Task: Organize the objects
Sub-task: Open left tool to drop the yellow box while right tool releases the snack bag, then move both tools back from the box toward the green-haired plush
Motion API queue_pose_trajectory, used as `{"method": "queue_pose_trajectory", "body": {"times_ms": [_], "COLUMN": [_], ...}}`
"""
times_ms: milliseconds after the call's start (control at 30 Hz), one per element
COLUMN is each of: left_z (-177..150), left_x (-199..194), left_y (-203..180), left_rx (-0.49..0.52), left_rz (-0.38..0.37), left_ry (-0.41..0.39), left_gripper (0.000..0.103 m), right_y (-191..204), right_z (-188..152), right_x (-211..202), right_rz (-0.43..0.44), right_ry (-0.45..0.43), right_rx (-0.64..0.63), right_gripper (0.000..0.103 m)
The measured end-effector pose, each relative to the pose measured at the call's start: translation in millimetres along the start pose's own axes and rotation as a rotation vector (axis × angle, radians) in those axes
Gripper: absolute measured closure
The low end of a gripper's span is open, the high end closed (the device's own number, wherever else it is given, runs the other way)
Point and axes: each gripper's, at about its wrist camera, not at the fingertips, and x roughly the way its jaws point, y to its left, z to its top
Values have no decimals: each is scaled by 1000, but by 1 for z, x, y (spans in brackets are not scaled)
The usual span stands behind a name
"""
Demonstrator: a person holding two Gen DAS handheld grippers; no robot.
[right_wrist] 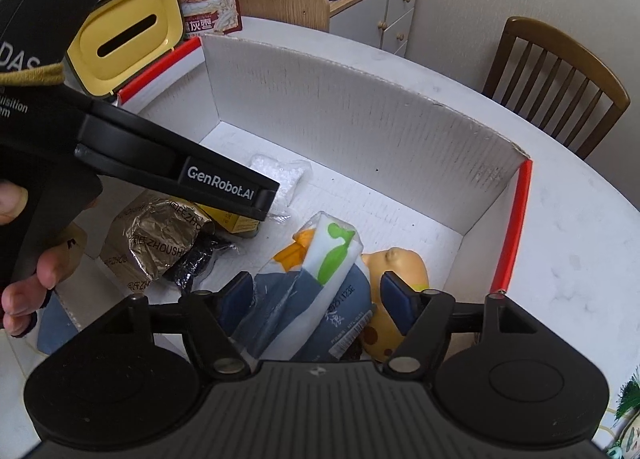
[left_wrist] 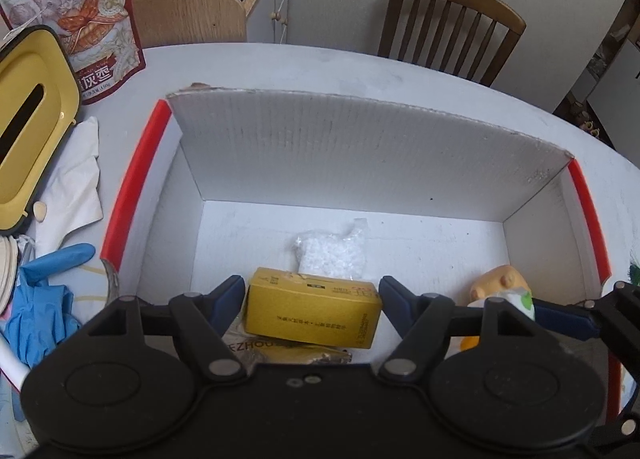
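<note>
Clutter is gathering inside the open white corrugated cardboard box with red edges [left_wrist: 360, 163], which sits on the pale round surface [left_wrist: 320, 67]. The left gripper [left_wrist: 312, 301] hangs low in the box with its jaws spread on either side of a small yellow rectangular carton [left_wrist: 312, 311], not visibly pressing it; the carton rests tilted on a crinkled foil packet [right_wrist: 160, 235], with a clear bag of white granules [left_wrist: 332, 255] just behind. The right gripper [right_wrist: 316, 299] has its jaws apart around a soft plastic tissue pack printed in blue, white, green and orange [right_wrist: 308, 279], which leans against a tan rubber toy figure [right_wrist: 400, 263].

Judging from this, the risks are slips. The carton sits unevenly, so closing on it could tip it off the foil. The tissue pack is slick and yielding, so a grip may squeeze through or drag the toy. Both tools work near each other, so they could collide.
</note>
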Motion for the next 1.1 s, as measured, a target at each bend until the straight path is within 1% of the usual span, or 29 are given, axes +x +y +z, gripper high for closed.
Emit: {"method": "queue_pose_trajectory", "body": {"times_ms": [267,667,800,967,1100], "left_z": [-1,-12,-18,-26,-33], "left_x": [-17,-54,-69,-90,-104], "left_y": [-2,-16,-24,-37,-50], "left_rx": [-10,13,34,48,60], "left_rz": [-11,-24,-31,-42,-56], "left_ry": [-44,-117,-142,-179,-203], "left_gripper": [28,24,24,20,20], "right_y": [-9,-20,-25,-33,-40], "right_z": [-2,-12,-19,-30,-41], "right_x": [-22,-75,-94,-119,-138], "right_rz": [-3,36,46,65,79], "right_ry": [-43,-134,-167,-213,-245], "right_rx": [29,87,105,121,140], "right_gripper": [28,28,28,28,28]}}
